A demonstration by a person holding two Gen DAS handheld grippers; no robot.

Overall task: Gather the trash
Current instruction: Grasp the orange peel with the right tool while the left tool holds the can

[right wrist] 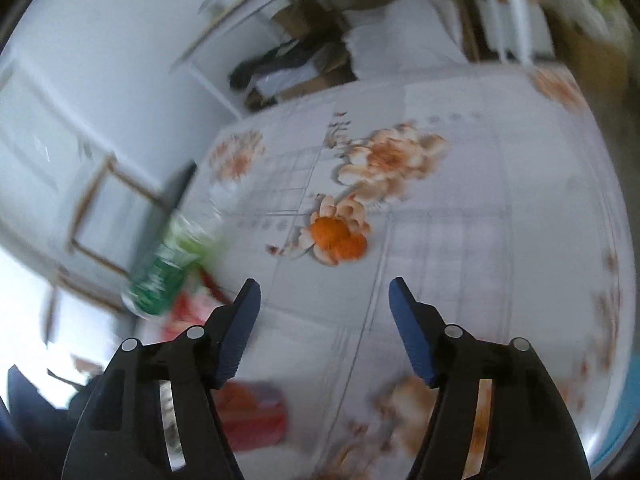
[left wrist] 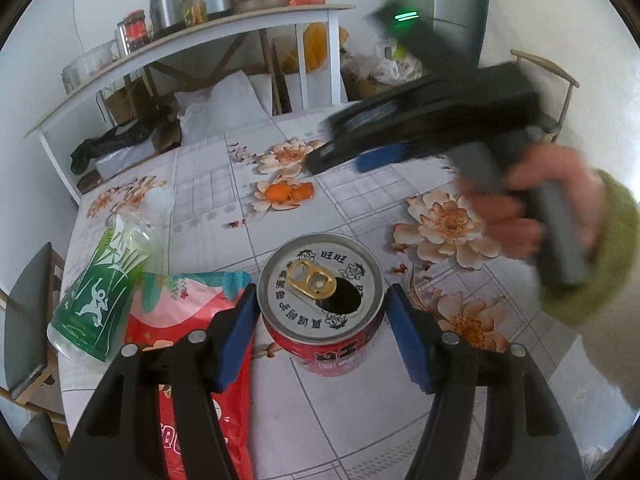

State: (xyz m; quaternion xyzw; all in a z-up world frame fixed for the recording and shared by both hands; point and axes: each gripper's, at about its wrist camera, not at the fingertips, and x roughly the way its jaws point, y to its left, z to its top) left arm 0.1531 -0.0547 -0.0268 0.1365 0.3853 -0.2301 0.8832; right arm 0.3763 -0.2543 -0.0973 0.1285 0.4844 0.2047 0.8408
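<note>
A red drink can (left wrist: pixel 320 344) with an open pull-tab top stands upright between the blue pads of my left gripper (left wrist: pixel 320 296), which is shut on its sides. Left of it lie a red snack wrapper (left wrist: pixel 188 320) and a clear bottle with a green label (left wrist: pixel 104 280). Orange peel (left wrist: pixel 286 192) rests on a printed flower further back. A hand in a green sleeve (left wrist: pixel 592 248) holds my right gripper (left wrist: pixel 340 156), blurred, over the table's far right. In the right wrist view, my right gripper (right wrist: pixel 325 292) is open and holds nothing, above the cloth near the orange peel (right wrist: pixel 338 236) and the bottle (right wrist: pixel 164 276).
The table (left wrist: pixel 360 220) wears a white cloth with a flower print. Behind it, a white shelf (left wrist: pixel 192 36) carries pots, jars and a red bag, with boxes and bags beneath. A chair (left wrist: pixel 28 320) stands at the left edge and another (left wrist: pixel 560 80) at the far right.
</note>
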